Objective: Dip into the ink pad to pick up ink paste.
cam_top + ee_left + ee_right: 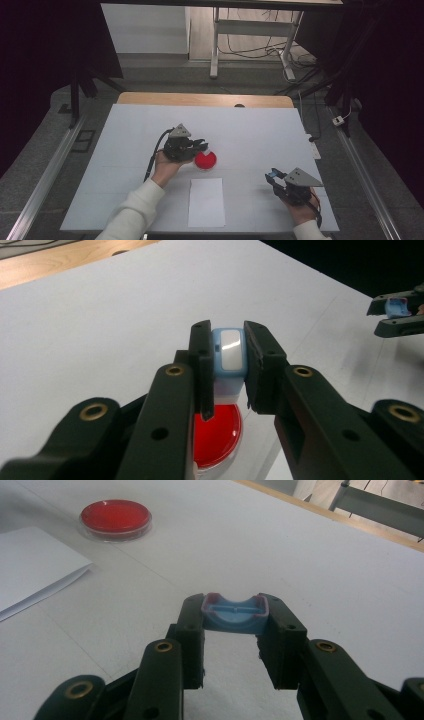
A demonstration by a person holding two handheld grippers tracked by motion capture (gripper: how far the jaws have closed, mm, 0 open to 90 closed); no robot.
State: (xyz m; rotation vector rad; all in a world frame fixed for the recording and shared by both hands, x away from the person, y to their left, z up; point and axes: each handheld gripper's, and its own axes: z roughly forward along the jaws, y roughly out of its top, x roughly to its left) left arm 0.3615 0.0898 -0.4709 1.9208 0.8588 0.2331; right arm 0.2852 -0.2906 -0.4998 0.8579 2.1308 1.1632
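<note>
Left claw: our left gripper [227, 367] is squeezed shut on a small light-blue plastic stamp block with a white shiny window [228, 352]. In the high view this claw [199, 146] sits just over the near-left edge of the red pad.

Why we hold it so: we think the block hangs over the flat round red ink pad in a clear dish [217, 432] so its bottom can pick up ink. That is our guess from how they line up.

Which way the block points: its long side stands up and down between the jaws. The white window faces back at the left gripper's camera. Its bottom end points down at the red pad. We cannot tell if it touches the pad.

Right claw: our right gripper [234, 617] is shut on a light-blue plastic cap with a curved dip and pinkish edges [234, 614]. In the high view it [274, 176] waits near the right front of the big white table cover [260, 130], well apart from the pad.

Why the cap is off to the side: we think it is kept out of the way.

Which way the cap points: its long side runs across from jaw to jaw, hollow side up.

Paper: a white folded sheet of paper [206, 202] lies flat just in front of the pad, maybe ready for a stamp.
</note>
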